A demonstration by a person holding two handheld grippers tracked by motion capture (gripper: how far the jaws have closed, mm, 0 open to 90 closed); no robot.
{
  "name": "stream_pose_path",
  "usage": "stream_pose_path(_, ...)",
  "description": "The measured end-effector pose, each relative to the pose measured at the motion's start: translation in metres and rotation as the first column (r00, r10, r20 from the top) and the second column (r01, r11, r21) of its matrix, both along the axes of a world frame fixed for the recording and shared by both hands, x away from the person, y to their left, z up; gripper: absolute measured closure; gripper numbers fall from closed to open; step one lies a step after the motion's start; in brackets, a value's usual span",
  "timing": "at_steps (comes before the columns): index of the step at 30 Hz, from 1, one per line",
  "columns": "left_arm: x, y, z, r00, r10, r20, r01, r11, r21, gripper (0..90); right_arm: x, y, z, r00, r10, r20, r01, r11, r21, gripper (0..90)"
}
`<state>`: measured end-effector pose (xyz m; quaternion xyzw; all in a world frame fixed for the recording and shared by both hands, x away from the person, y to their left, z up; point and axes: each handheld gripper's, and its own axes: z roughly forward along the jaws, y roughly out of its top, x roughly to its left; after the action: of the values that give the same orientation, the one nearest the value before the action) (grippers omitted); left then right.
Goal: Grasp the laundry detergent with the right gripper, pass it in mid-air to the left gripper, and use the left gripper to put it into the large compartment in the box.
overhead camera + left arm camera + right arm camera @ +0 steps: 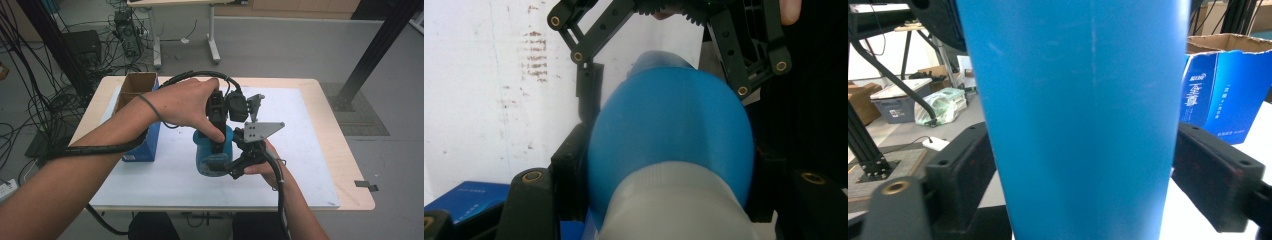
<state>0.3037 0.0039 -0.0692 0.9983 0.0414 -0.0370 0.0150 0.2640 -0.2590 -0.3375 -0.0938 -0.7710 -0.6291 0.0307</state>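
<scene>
Cables sprawled over the grey floor behind the wooden table, which wore a white mat across most of its top. From the high view, a blue bottle stood near the middle of the mat, its long axis roughly upright, with an open blue box just to its left. The left gripper came down on the bottle from above and the far side, the hand wrapped over it; the right gripper met the bottle from the near right, low on its body. Both hands were right at the bottle, so neither had farther to go.

In the left gripper view, the camera looked down the bottle from its top end, a whitish neck or cap nearest the lens. The black jaws sat tight against the blue shoulder on either side, grasping it. Beyond, the other gripper's linkage reached in toward the bottle's lower part.

In the right gripper view, the blue wall rose straight between the two black pads, which pressed its sides, clenched on it. The box stood to the right, behind. As I judged it, one end was held from above and the body from the side, so any twist or pull would run along that upright axis.
</scene>
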Motion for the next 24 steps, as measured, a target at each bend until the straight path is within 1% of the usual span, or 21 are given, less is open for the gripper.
stream_pose_path(2,0.0004,0.0,0.0,1.0,0.004,-0.001,-0.004,1.0,0.002,37.6,-0.0001,-0.0007,-0.0003,1.0,-0.001,0.0,0.001,1.0,0.003,10.0)
stream_pose_path(7,0.0016,0.0,0.0002,0.9999,0.01,-0.003,-0.01,0.9999,0.005,37.6,-0.001,-0.0024,0.001,0.9999,-0.006,0.009,0.006,1.0,-0.004,8.7)
stream_pose_path(9,0.0018,0.0018,0.0004,0.9999,0.012,0.0,-0.012,0.9999,-0.004,37.6,-0.0001,-0.0033,0.0012,1.0,-0.002,0.006,0.002,1.0,-0.005,6.3)
stream_pose_path(12,0.0026,0.0018,0.001,0.9999,0.014,-0.002,-0.014,0.9999,-0.002,37.6,0.0001,-0.0048,0.0017,1.0,0.003,0.004,-0.003,1.0,-0.009,5.8)
stream_pose_path(13,0.0025,0.0031,0.0006,0.9999,0.016,0.0,-0.016,0.9998,-0.009,37.6,-0.0003,-0.0052,0.0016,1.0,0.0,0.007,0.0,1.0,-0.008,5.7)
stream_pose_path(19,0.003,0.0015,0.0012,0.9999,0.015,-0.002,-0.015,0.9999,-0.005,37.6,-0.0026,-0.0062,0.0044,0.9997,-0.017,0.017,0.017,1.0,-0.023,3.7)
stream_pose_path(20,0.0037,0.0006,0.0016,0.9999,0.016,-0.005,-0.016,0.9999,0.002,37.6,-0.0024,-0.0069,0.005,0.9996,-0.017,0.021,0.017,1.0,-0.025,3.3)
stream_pose_path(21,0.0032,0.0014,0.0017,0.9999,0.017,-0.002,-0.017,0.9999,-0.004,37.6,-0.0026,-0.0074,0.0055,0.9996,-0.019,0.021,0.019,0.999,-0.026,2.5)
stream_pose_path(24,0.0029,0.001,0.0028,0.9998,0.018,0.001,-0.018,0.9998,0.0,37.6,-0.003,-0.0097,0.0081,0.9992,-0.025,0.029,0.026,0.999,-0.035,2.0)
